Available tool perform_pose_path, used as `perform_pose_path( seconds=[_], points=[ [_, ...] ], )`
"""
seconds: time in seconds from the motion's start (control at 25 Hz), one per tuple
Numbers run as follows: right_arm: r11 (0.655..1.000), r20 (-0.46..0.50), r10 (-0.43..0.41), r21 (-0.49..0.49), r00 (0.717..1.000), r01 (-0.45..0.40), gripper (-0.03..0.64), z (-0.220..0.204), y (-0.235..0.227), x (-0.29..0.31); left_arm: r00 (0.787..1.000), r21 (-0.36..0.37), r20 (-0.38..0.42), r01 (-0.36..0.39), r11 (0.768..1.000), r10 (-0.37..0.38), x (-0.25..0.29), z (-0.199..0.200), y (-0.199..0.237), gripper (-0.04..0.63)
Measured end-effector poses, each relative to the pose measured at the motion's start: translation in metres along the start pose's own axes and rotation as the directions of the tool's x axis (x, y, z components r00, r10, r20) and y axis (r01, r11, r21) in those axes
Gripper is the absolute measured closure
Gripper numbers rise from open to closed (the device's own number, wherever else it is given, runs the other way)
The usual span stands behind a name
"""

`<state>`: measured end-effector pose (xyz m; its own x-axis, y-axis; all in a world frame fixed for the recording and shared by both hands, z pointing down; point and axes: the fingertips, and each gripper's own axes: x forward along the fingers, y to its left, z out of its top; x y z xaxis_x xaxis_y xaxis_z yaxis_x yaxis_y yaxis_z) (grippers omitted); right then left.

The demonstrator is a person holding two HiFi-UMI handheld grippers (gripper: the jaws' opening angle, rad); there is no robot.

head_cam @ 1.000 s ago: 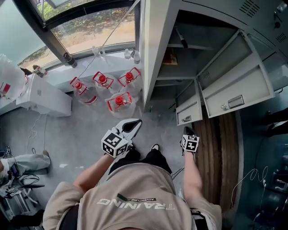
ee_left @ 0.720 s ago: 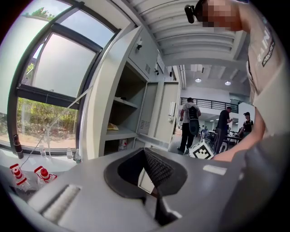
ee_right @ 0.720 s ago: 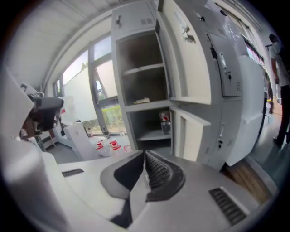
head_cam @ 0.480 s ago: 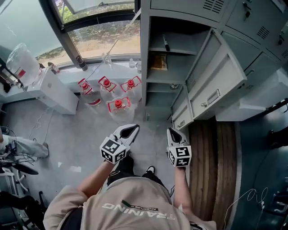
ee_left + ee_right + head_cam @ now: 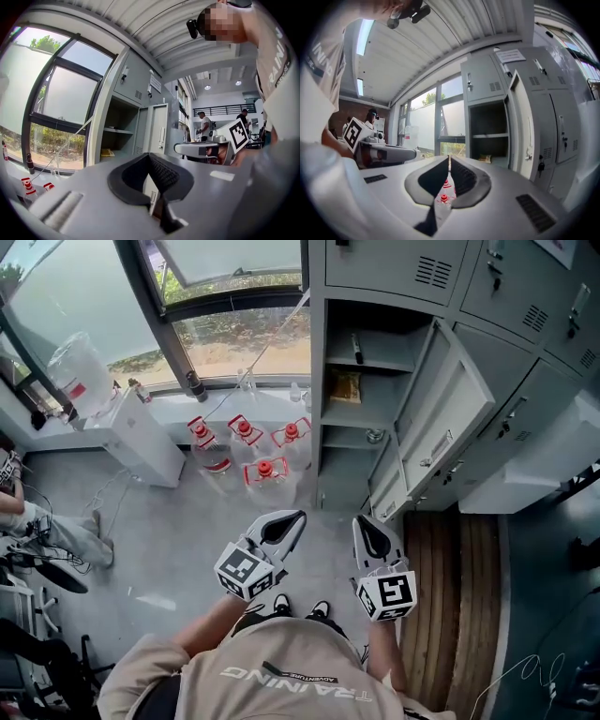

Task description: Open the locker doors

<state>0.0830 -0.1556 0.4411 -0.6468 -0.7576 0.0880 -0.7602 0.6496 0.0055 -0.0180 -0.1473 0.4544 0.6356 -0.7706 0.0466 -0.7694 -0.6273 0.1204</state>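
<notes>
The grey locker bank fills the upper right of the head view. One column stands with its tall upper door and small lower door swung open, showing shelves. My left gripper and right gripper hang side by side over the floor in front of that column, both shut and empty, touching nothing. The left gripper view shows the open compartment past its closed jaws. In the right gripper view the open door stands beyond its closed jaws.
Several red-capped water bottles stand on the floor left of the lockers, by a white box under the window. A yellow packet lies on a shelf. A wooden strip runs along the locker base. A seated person's legs are at far left.
The right gripper has drawn back from the small lower door toward the person. The head camera has tilted up, showing more of the locker bank. The left gripper has hardly shifted.
</notes>
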Motion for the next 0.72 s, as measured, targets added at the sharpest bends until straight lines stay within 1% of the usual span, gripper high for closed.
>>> perform_pose_path(
  seconds=[0.12, 0.28, 0.36, 0.44, 0.6, 0.72],
  points=[
    [0.999, 0.02, -0.003, -0.034, 1.0, 0.004, 0.598, 0.016, 0.013, -0.002, 1.0, -0.002, 0.025, -0.01, 1.0, 0.01, -0.01, 0.01, 0.007, 0.589],
    [0.997, 0.019, -0.031, -0.064, 0.999, 0.033, 0.598, 0.017, 0.024, -0.001, 0.999, 0.014, 0.051, 0.005, 1.0, -0.006, -0.021, 0.014, 0.01, 0.588],
    [0.995, 0.012, -0.058, -0.086, 0.998, 0.059, 0.598, 0.016, 0.028, -0.003, 0.999, 0.003, 0.051, 0.001, 1.0, -0.001, -0.025, 0.01, 0.013, 0.588],
    [0.994, 0.016, -0.079, -0.072, 0.997, 0.08, 0.598, 0.018, 0.029, -0.008, 0.999, -0.017, 0.052, 0.004, 1.0, -0.003, -0.028, 0.008, 0.016, 0.589],
    [0.995, 0.033, -0.104, -0.006, 0.994, 0.104, 0.598, 0.018, 0.022, -0.014, 0.998, -0.008, 0.058, 0.011, 1.0, -0.01, -0.024, 0.011, 0.018, 0.588],
    [0.994, 0.034, -0.111, 0.006, 0.993, 0.11, 0.6, 0.017, 0.022, -0.018, 0.998, 0.0, 0.052, 0.03, 1.0, -0.03, -0.025, 0.012, 0.011, 0.588]
  ],
)
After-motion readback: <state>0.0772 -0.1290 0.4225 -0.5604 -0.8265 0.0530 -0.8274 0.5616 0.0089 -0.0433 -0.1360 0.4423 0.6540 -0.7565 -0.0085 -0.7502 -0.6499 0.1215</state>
